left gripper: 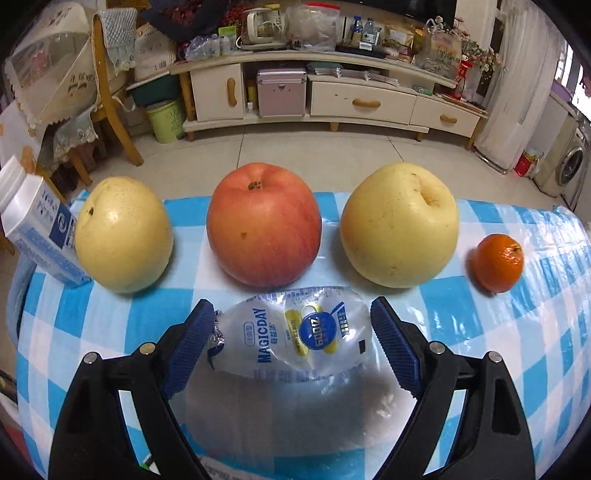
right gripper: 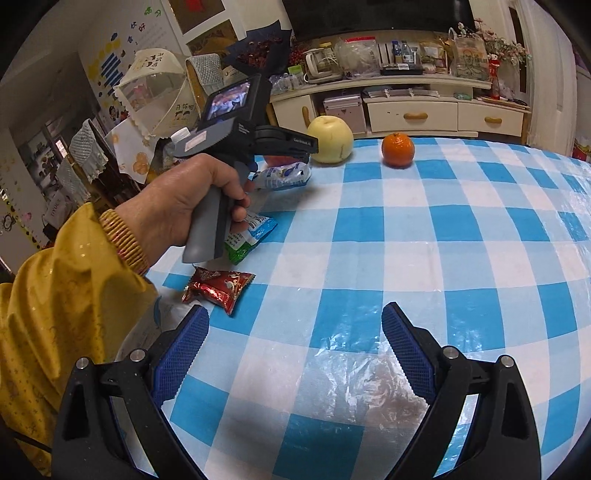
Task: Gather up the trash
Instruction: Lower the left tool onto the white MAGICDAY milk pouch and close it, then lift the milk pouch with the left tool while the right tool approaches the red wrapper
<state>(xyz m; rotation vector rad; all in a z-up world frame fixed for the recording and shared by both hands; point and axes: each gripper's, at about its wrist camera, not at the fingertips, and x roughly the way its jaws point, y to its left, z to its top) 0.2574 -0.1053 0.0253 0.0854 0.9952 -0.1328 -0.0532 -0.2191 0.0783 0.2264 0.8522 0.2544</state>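
Left wrist view: left gripper (left gripper: 291, 325) jaws spread wide, straddling the clear MAGICDAY wrapper (left gripper: 295, 332) on the checked tablecloth (left gripper: 480, 332), pads not pressing it. Apple (left gripper: 264, 225) and two pears just beyond. Right gripper (right gripper: 295, 350) also wide open, empty, over bare cloth; red wrapper (right gripper: 218, 288) near-left of it.

It was a lived-in home, a living room with a dining corner. A cream TV cabinet (left gripper: 354, 99) with drawers stood along the wall, its top crowded with a kettle (left gripper: 258, 27), bottles and bags. Wooden chairs (left gripper: 107, 96) with lace covers, a mesh food cover (right gripper: 159, 92), a washing machine (left gripper: 570, 166) and a checked tabletop (right gripper: 443, 240) completed it.
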